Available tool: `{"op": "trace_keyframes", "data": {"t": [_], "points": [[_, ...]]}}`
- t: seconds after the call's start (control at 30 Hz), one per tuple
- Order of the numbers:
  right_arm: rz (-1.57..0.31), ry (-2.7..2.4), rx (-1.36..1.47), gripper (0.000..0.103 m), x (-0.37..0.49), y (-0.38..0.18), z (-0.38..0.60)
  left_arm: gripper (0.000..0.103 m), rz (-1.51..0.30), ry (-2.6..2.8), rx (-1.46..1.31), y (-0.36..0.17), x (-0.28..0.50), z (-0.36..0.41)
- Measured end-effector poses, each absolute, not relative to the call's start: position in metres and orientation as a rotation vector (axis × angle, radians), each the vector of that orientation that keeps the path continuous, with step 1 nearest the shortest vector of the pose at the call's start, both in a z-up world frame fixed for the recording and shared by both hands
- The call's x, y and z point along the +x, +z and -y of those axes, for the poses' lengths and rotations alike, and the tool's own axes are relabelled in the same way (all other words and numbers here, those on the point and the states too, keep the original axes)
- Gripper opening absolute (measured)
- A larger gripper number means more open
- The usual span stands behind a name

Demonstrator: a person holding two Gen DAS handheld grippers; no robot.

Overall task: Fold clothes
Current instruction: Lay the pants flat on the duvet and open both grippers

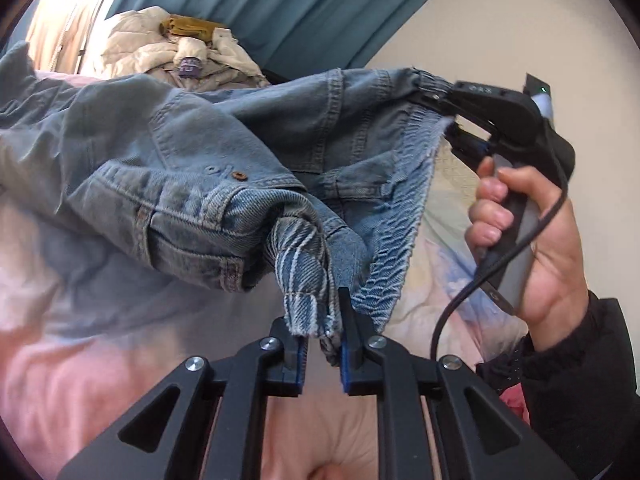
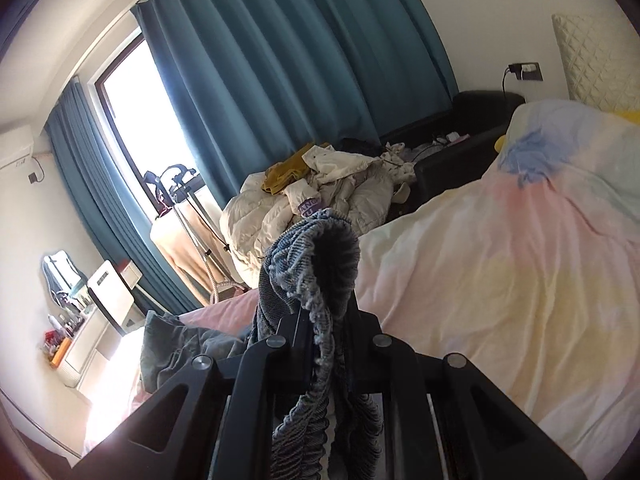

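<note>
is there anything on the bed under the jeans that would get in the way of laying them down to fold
Nothing visible does. The jeans hang between the left gripper and right gripper over bare duvet; the pile of jackets sits beyond the bed's far edge.

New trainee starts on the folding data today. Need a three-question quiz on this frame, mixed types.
1. True or false: both tongs are shut on the faded blue denim jeans.
2. Which part do the right tongs pinch: A hem, B elastic waistband, C pocket?
3. What lies under the jeans?

Key
1. True; the left tongs pinch a frayed edge.
2. B.
3. The pastel pink, yellow and blue bed cover.
</note>
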State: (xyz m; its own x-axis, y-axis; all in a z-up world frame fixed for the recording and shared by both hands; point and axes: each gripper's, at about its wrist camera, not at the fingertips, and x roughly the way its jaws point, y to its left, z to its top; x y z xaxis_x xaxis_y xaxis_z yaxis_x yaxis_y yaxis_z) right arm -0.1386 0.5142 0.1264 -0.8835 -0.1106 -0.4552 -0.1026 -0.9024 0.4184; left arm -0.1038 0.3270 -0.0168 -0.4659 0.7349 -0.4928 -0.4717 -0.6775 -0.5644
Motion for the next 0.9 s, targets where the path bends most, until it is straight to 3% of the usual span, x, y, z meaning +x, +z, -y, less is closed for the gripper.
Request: {"op": "trace_keyframes", "data": {"t": [0.2, 0.4, 0.57, 0.73, 0.9], "points": [[0.616, -3.018, 0.817, 0.01, -0.191, 0.131, -0.582, 0.013, 0.42, 2.106, -0.921, -0.02, -0.162, -0.464], [0.602, -3.046, 0.975, 0.01, -0.264, 0.075, -0.647, 0.013, 0.326, 2.084, -1.001, -0.068, -0.238, -0.566], [0.598, -3.045, 1.132, 0.011, -0.312, -0.003, -0.676, 0.013, 0.257, 2.049, -1.09, -0.121, -0.283, -0.606], [0.633, -3.037, 1.215, 0.014, -0.328, -0.053, -0.685, 0.014, 0.186, 2.045, -1.071, -0.123, -0.293, -0.62], [0.56, -3.063, 1.208, 0.024, -0.311, -0.039, -0.675, 0.026, 0.136, 1.978, -1.143, -0.105, -0.292, -0.616]]}}
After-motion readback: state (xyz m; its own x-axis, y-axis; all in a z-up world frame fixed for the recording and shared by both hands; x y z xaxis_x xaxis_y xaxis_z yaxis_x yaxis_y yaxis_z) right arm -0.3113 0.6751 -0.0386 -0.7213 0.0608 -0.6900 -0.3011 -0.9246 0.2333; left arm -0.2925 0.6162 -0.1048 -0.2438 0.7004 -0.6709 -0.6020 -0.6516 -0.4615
